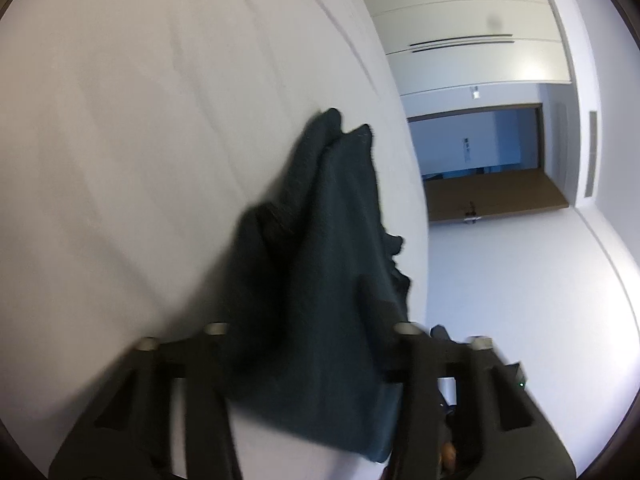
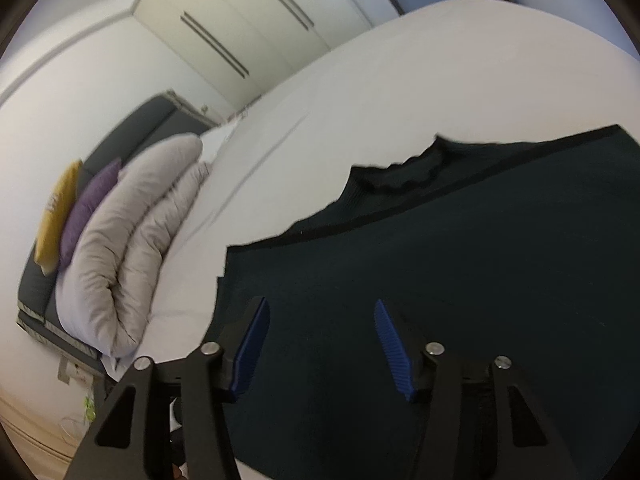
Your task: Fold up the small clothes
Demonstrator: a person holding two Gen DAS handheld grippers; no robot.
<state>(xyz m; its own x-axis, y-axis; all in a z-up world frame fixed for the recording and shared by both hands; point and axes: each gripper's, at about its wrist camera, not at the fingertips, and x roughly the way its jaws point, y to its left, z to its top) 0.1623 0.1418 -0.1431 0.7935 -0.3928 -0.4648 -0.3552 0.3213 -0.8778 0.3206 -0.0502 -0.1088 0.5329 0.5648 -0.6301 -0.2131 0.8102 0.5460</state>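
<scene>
one dark green garment [image 2: 460, 264] lies on the white bed [image 2: 360, 92]. left gripper [image 1: 316, 320] has its jaws clamped on a raised fold; right gripper [image 2: 320, 340] hovers over it, jaws apart (two blue pads [image 2: 394, 350]). two cushions [image 2: 76, 208] sit beyond the garment.

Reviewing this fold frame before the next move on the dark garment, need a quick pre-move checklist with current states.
1. Right claw open: ok.
2. Right claw over the dark garment: ok.
3. Left claw gripping the garment: cannot tell, cloth hides the fingers.
4. Garment flat on the white bed in the right wrist view: ok.
5. Grey duvet apart from the garment: ok.
</scene>
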